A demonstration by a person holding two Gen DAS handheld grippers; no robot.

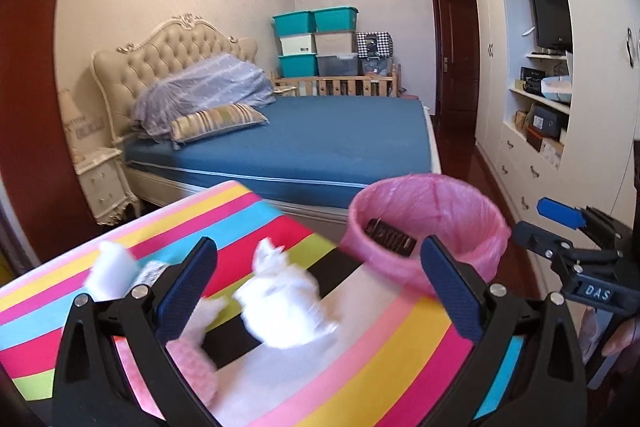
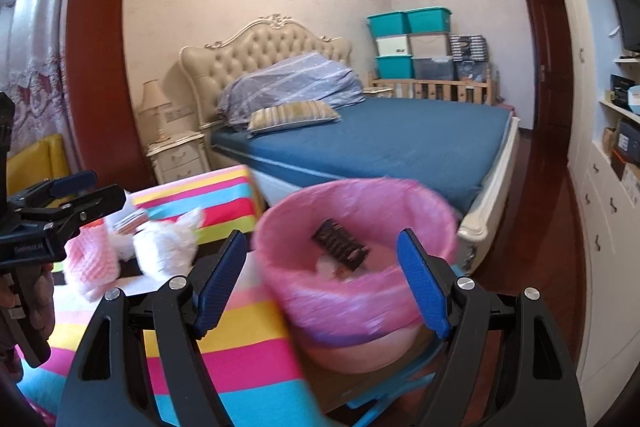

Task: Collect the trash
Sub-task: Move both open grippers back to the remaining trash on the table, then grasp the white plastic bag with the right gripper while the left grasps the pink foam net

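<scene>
A table under a bright striped cloth (image 1: 372, 367) carries the trash: a crumpled white wad (image 1: 280, 311), a second white piece (image 1: 110, 269) and a pink foam net (image 1: 192, 359). My left gripper (image 1: 320, 291) stands open over the cloth, the white wad between its fingers and untouched. Off the table's right edge is a bin with a pink liner (image 2: 356, 291), and a dark wrapper (image 2: 340, 246) lies inside. My right gripper (image 2: 322, 285) is open and empty at the bin's near rim. In the right wrist view the left gripper (image 2: 80, 197) shows at far left by the white wad (image 2: 168, 247).
A bed with a blue sheet (image 1: 320, 135) fills the room behind the table and bin. A pale nightstand (image 2: 178, 155) stands left of it. White cabinets with shelves (image 1: 532, 115) line the right wall, with dark red floor (image 2: 548, 195) between. A blue frame (image 2: 384, 391) shows under the bin.
</scene>
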